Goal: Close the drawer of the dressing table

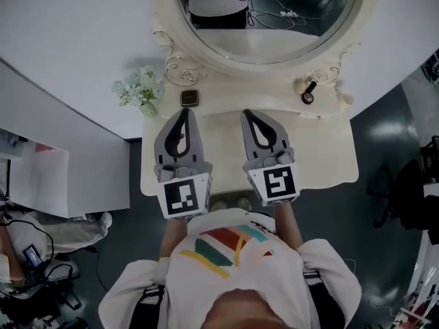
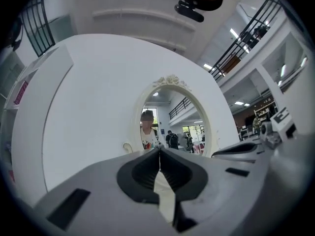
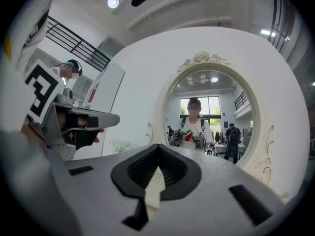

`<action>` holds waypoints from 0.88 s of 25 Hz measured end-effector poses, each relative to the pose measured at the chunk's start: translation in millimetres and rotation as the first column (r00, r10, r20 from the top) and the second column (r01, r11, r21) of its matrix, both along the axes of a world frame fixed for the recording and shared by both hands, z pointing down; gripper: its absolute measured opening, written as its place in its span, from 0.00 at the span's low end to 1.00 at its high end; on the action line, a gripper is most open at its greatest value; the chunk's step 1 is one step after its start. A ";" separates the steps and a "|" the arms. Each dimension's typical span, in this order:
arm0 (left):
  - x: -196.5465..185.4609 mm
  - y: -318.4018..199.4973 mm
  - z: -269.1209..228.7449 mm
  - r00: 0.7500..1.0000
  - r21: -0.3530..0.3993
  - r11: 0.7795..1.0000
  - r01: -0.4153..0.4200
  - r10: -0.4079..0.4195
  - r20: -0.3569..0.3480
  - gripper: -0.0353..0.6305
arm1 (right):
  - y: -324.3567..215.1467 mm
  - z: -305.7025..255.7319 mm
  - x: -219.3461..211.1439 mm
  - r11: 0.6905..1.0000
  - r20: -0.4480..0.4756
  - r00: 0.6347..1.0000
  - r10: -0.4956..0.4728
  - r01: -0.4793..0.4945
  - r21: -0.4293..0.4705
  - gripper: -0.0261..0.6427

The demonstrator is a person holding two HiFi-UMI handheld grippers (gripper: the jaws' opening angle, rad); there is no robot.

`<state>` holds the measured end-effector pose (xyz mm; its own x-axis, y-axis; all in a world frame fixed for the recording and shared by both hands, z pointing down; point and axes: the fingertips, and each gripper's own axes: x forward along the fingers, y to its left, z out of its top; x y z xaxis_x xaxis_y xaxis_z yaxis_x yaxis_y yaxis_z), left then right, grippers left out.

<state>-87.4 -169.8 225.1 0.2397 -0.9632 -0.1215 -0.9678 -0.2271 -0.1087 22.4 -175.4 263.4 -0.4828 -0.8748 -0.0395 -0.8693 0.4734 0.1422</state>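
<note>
The cream dressing table (image 1: pixel 329 156) stands against the white wall under its oval mirror (image 1: pixel 274 12). Its drawer front is hidden from above; only two round knobs (image 1: pixel 219 205) show at the near edge, between the gripper bodies. My left gripper (image 1: pixel 184 112) and right gripper (image 1: pixel 247 113) hover side by side over the tabletop, both pointing at the mirror. Both are shut with nothing between their jaws. In the left gripper view the jaws (image 2: pixel 159 149) meet in front of the mirror (image 2: pixel 172 117). The right gripper view shows the same (image 3: pixel 157 145).
On the tabletop stand a small bunch of pale flowers (image 1: pixel 140 91) at the back left, a dark square item (image 1: pixel 189 99) beside it, and a small dark bottle (image 1: pixel 309 93) at the back right. A white panel (image 1: pixel 62 177) lies left of the table, a dark chair (image 1: pixel 411 190) right.
</note>
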 end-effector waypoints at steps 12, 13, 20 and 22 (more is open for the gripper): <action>0.1 10.8 9.8 1.000 -0.021 1.000 0.003 -0.003 -0.009 0.06 | 14.0 8.5 -2.2 1.000 -0.048 0.999 -0.004 0.005 0.004 0.04; -1.1 11.3 9.8 1.000 -0.018 1.000 0.009 -0.009 -0.013 0.06 | 14.7 8.6 -1.8 1.000 -0.046 0.999 -0.005 0.006 0.003 0.04; -7.9 15.6 10.8 0.999 -0.009 1.000 0.018 -0.018 -0.029 0.06 | 18.1 9.4 0.0 1.000 -0.035 0.999 -0.006 0.007 0.005 0.04; -9.8 16.0 11.3 0.999 0.011 1.000 0.024 -0.024 -0.033 0.06 | 18.9 9.3 0.2 1.000 -0.039 0.999 -0.007 0.008 0.010 0.04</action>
<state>-97.2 -153.9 236.4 0.2123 -0.9671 -0.1401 -0.9760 -0.2028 -0.0790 22.6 -156.5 272.7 -0.4908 -0.8708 -0.0293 -0.8595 0.4784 0.1802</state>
